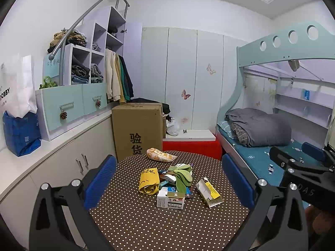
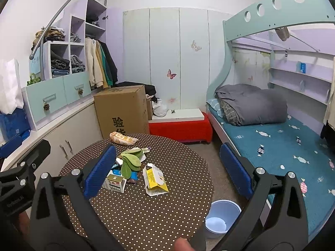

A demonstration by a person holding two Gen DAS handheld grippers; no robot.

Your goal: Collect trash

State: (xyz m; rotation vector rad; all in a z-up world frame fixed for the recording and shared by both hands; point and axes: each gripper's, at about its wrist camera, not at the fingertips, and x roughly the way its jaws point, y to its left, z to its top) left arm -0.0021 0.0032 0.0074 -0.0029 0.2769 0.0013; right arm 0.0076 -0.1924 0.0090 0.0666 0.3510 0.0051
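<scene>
Both grippers, left gripper (image 1: 168, 185) and right gripper (image 2: 167, 169), gape empty above table (image 2: 146, 219); trash pile (image 1: 173, 179) centered, bin (image 2: 222, 215) waits near right.

Ahead of your fingers, the dotted round table (image 1: 146, 219) carries a white carton (image 1: 170, 200), yellow wrapper (image 1: 149, 180), green leaves (image 1: 182, 175), opened box (image 1: 209, 192)

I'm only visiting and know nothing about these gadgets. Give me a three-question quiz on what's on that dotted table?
1. True or false: the left gripper is clamped on a piece of trash.
2. Where is the blue bin? A) on the table B) on the floor beside the round table C) on the bed
3. Fill in: the open yellow-and-white carton lies to the ______ of the small white box in the right wrist view.

Key: 1 false, both grippers are open and empty; 2 B; 3 right.
</scene>
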